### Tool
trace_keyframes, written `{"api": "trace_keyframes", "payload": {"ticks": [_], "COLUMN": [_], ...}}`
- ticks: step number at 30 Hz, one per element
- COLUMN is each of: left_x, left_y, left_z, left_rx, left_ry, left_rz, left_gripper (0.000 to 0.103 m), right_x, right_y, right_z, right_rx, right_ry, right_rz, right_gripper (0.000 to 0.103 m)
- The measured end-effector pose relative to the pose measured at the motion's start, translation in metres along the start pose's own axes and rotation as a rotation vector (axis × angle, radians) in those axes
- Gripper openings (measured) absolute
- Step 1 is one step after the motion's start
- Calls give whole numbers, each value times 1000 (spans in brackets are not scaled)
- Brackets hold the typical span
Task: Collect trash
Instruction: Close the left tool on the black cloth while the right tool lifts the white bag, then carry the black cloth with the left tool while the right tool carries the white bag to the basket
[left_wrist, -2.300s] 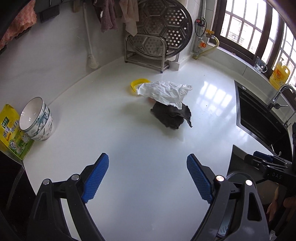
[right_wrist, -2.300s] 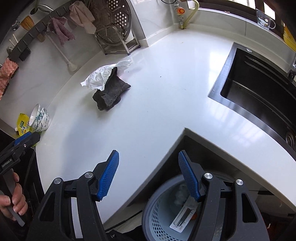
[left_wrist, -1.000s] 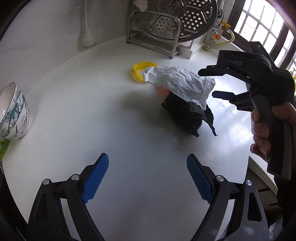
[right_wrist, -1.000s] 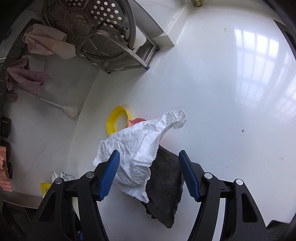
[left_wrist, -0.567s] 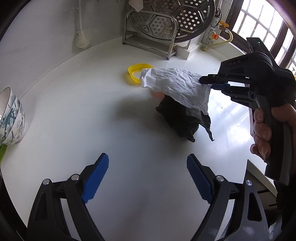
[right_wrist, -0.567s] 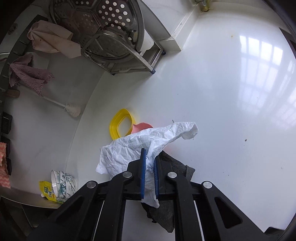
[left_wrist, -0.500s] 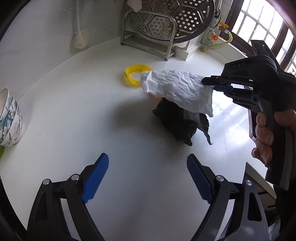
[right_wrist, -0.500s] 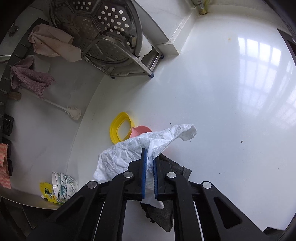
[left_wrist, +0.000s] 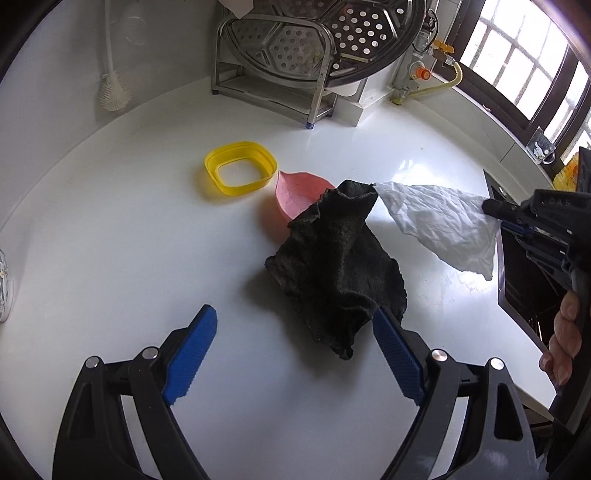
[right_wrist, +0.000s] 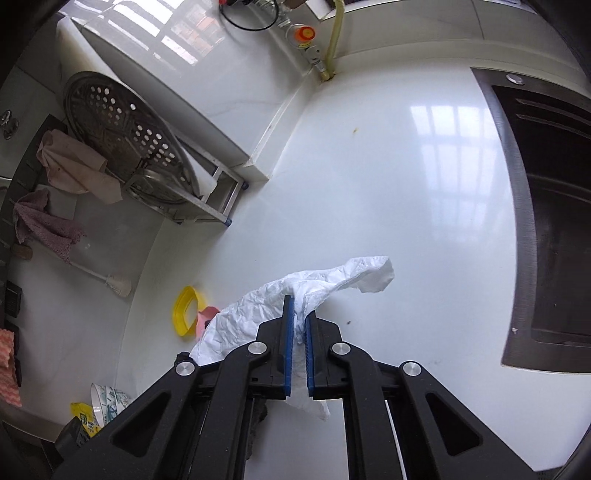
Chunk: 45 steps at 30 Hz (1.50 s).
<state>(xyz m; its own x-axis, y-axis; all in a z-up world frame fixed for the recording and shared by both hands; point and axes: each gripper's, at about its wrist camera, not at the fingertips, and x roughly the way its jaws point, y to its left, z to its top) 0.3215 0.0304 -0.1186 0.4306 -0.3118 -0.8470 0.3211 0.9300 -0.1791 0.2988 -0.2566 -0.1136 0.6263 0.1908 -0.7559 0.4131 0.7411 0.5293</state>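
My right gripper (right_wrist: 299, 314) is shut on a crumpled white paper (right_wrist: 258, 310) and holds it above the white counter. In the left wrist view the paper (left_wrist: 443, 221) hangs from that gripper (left_wrist: 495, 216) at the right, off the dark cloth (left_wrist: 332, 266). The dark cloth lies crumpled in the middle of the counter, partly over a pink dish (left_wrist: 299, 192). A yellow ring-shaped lid (left_wrist: 240, 171) lies beside the dish. My left gripper (left_wrist: 295, 350) is open and empty, just in front of the cloth.
A steel rack with a perforated steamer tray (left_wrist: 314, 40) stands at the back wall. A dark sink (right_wrist: 554, 221) is set into the counter at the right. A white brush (left_wrist: 112, 88) leans on the left wall. Bowls (right_wrist: 107, 400) stand far left.
My right gripper closed on the white paper and pulled it up and to the right, off the dark cloth, uncovering the pink dish. My left gripper moved closer to the cloth.
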Motion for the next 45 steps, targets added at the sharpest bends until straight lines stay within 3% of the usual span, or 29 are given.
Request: {"api": "trace_keyframes", "payload": {"ticks": [9, 14, 20, 24, 25, 33, 45], "left_x": [38, 60, 56, 51, 49, 26, -36], "left_y": [-30, -27, -29, -34, -36, -33, -31], "left_z": [17, 16, 11, 9, 8, -2, -27], "left_rx": [31, 3, -17, -1, 4, 14, 59], "left_ry": [25, 55, 33, 36, 39, 41, -18], "left_rz": [26, 47, 9, -27, -34, -75, -83], "left_gripper": [90, 89, 67, 39, 27, 22, 21], "right_x": [-17, -25, -30, -29, -29, -47, -92], "right_y": [-33, -40, -42, -39, -37, -16, 0], "right_z": [-4, -12, -21, -28, -29, -39, -58], "right_rx": [9, 8, 4, 6, 4, -33, -62], "right_ry": [-28, -29, -19, -3, -1, -9, -48], "right_rz": [-46, -47, -38, -24, -21, 12, 53], "right_gripper": [6, 6, 6, 6, 6, 6, 6]}}
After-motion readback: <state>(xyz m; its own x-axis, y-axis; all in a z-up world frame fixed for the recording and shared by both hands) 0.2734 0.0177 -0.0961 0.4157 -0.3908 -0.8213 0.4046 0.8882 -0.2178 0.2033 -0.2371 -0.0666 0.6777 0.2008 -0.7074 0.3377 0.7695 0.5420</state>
